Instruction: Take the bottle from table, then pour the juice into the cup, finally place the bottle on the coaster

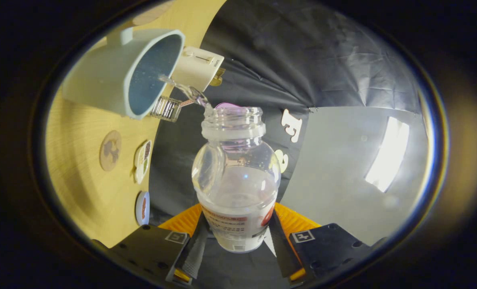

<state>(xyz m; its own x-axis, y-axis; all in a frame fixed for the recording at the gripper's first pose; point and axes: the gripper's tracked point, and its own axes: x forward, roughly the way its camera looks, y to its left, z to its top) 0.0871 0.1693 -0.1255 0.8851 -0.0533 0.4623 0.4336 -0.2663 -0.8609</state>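
Stretching behind everything, the wooden table (82,160) carries the pale cup (122,72) and three coasters (110,150) — the clear bottle (236,176), clamped between both gripper (238,241) fingers, streams liquid from its mouth into the cup.

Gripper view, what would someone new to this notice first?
The clear bottle, clamped between the gripper fingers, stands out first, tipped with its open mouth toward the pale cup. A thin stream of clear liquid runs from that mouth into the cup just beyond. Round coasters lie on the wooden table below the cup.
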